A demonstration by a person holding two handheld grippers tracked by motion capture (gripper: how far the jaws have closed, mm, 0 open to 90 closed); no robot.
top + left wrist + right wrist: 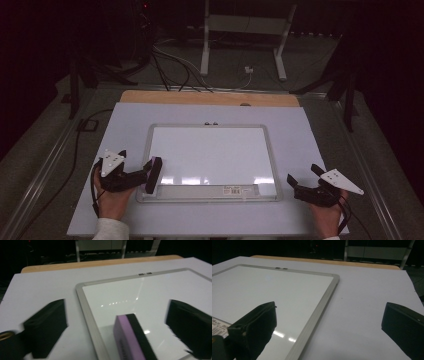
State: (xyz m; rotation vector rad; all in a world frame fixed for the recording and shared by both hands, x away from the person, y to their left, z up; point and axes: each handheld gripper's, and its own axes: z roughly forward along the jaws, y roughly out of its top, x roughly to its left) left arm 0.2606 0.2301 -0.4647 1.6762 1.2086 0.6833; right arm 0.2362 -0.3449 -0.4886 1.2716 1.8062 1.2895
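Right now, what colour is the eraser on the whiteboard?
The eraser is purple on one side with a black felt side. It shows best in the left gripper view.

No text legible; barcode label (235, 190) on whiteboard (212, 155) tray unreadable.

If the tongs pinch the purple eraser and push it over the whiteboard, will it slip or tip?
The eraser stands on its narrow edge, so it may tip. The whiteboard is glossy, so it probably slides easily. Its black pad looks soft and likely gives slightly.
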